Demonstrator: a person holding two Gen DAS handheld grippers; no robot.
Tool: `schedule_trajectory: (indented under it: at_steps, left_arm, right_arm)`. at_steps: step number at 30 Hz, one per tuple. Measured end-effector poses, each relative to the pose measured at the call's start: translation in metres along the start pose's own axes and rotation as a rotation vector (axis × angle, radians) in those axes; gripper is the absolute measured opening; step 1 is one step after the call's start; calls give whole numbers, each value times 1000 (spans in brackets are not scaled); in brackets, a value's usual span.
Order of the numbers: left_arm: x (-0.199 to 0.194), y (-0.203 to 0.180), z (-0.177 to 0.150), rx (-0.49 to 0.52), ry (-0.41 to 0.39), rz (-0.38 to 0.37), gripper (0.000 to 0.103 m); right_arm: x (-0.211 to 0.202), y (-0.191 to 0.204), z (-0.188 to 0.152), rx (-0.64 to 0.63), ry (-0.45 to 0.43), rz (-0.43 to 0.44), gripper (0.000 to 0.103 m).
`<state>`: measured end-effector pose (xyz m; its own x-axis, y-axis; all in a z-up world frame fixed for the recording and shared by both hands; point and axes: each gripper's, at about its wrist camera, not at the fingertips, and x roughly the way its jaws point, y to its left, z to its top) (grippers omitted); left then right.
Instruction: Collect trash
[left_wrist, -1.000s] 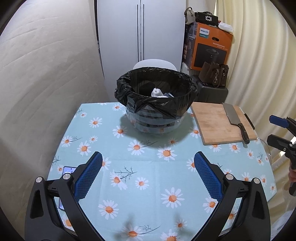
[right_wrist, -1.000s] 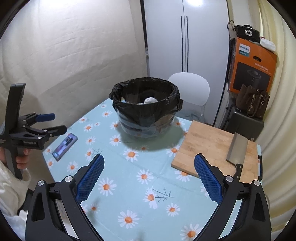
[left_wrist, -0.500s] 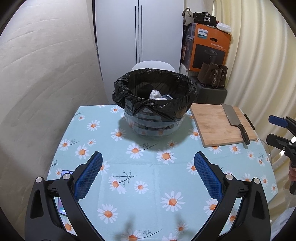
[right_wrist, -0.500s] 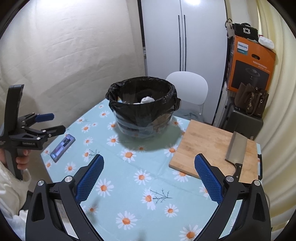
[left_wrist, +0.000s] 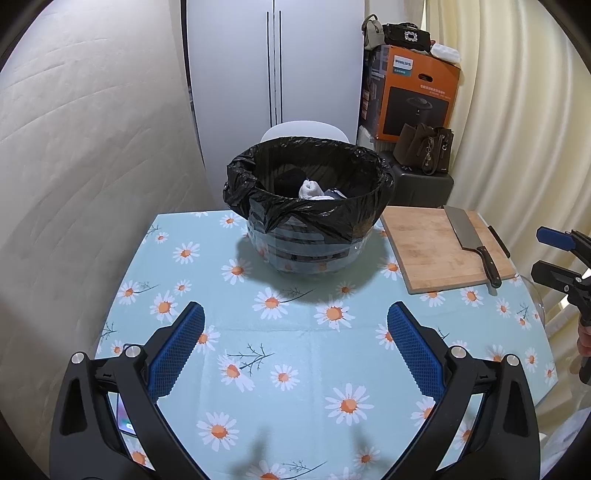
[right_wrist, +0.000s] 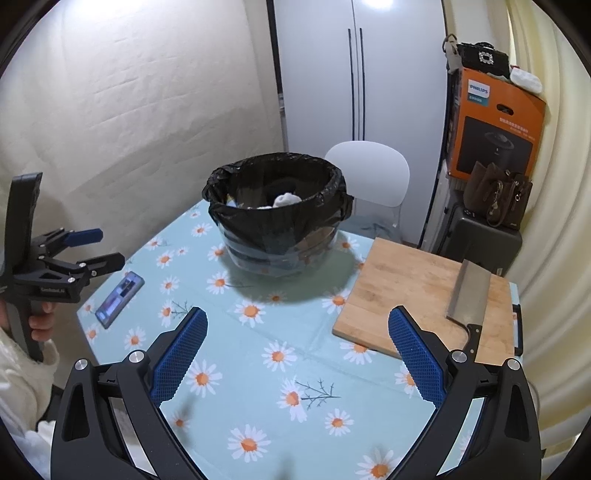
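A clear bin lined with a black trash bag stands at the far middle of the daisy tablecloth; it also shows in the right wrist view. White crumpled trash lies inside it, also seen from the right. My left gripper is open and empty above the near table; it also shows at the left of the right wrist view. My right gripper is open and empty; it also shows at the right edge of the left wrist view.
A wooden cutting board with a cleaver lies at the right; the right wrist view shows the board and cleaver too. A phone lies at the table's left edge. A white chair stands behind the bin.
Both grippers have drawn back and risen a little, so the bin sits farther away in both views. Both stay open and empty.
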<state>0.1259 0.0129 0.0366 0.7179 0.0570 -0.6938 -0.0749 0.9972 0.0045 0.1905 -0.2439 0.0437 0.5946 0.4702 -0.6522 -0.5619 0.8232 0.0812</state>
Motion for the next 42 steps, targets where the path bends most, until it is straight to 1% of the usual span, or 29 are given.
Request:
schedule_trajectory:
  at_steps: [12, 20, 26, 37, 42]
  left_arm:
    - [-3, -4, 0, 10, -6, 15, 97]
    - [-4, -3, -3, -1, -2, 8, 97]
    - [-5, -2, -7, 9, -21, 1, 97]
    - [-4, 3, -10, 3, -18, 4, 97]
    - [-5, 2, -10, 3, -18, 0, 97]
  right_arm:
    - [0, 1, -3, -1, -2, -3, 94]
    - [1, 1, -6, -5, 6, 1, 94]
    - [2, 6, -8, -21, 12, 3, 94]
    - [3, 3, -8, 16, 4, -1, 94]
    - [3, 3, -7, 14, 5, -1, 94]
